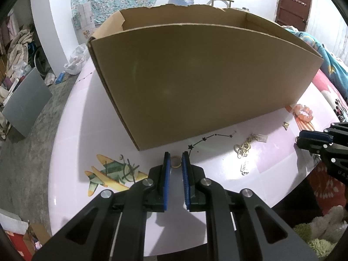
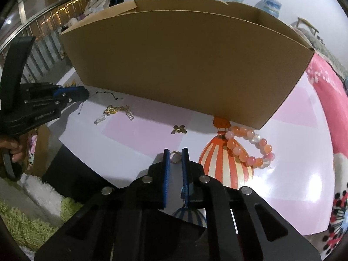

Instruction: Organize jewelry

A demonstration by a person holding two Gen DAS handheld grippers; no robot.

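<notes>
A brown cardboard box (image 1: 195, 76) stands on the pale pink table; it also shows in the right wrist view (image 2: 184, 65). My left gripper (image 1: 175, 162) is shut on a gold ring (image 1: 175, 161), just above the table in front of the box. My right gripper (image 2: 175, 156) is shut on a small silver ring (image 2: 174, 157). On the table lie a gold chain cluster with silver charms (image 1: 244, 148) (image 2: 113, 111), a small gold butterfly (image 2: 179, 129) (image 1: 285, 125) and an orange-pink bead bracelet (image 2: 250, 148) (image 1: 303, 112). The right gripper shows at the edge of the left wrist view (image 1: 313, 139); the left gripper shows in the right wrist view (image 2: 80, 93).
The table (image 1: 87, 119) carries printed pictures: an airplane (image 1: 108, 174) and a striped balloon (image 2: 224, 165). A pink patterned cloth (image 2: 326, 108) lies to the right. A green shag rug (image 2: 26, 217) lies below the table edge. Clutter and a grey panel (image 1: 26, 102) stand to the left.
</notes>
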